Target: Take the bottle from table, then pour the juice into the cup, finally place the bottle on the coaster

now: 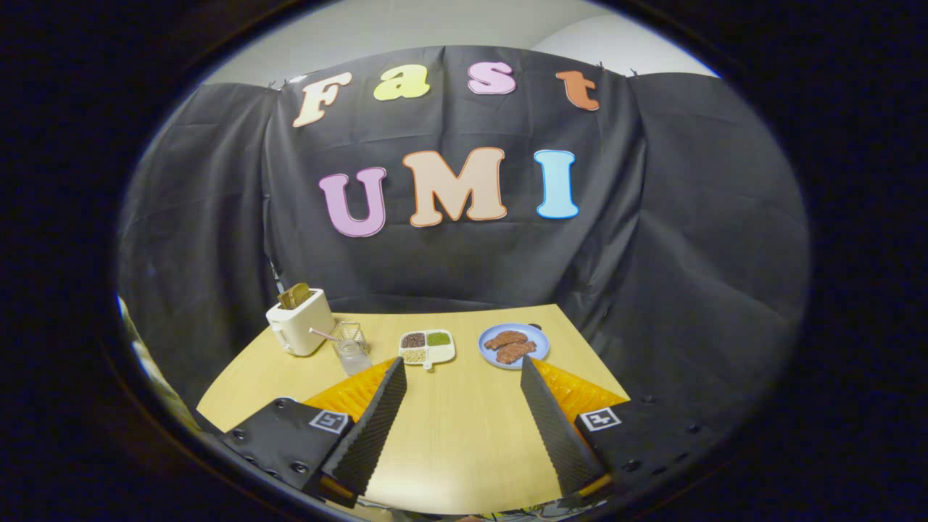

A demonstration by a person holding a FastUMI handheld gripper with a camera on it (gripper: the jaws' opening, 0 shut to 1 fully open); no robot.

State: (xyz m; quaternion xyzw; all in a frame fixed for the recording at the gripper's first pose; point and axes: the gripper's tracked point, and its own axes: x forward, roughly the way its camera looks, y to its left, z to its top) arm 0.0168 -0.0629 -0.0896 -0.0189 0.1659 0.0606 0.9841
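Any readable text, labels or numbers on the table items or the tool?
Toaster, glass, tray, plate: no text readable.
Tool, fingers open over the table: left marker and right marker, square patterns only, no words.

White toaster, wire basket, three-part seed tray, blue plate of brown slices on wooden table.
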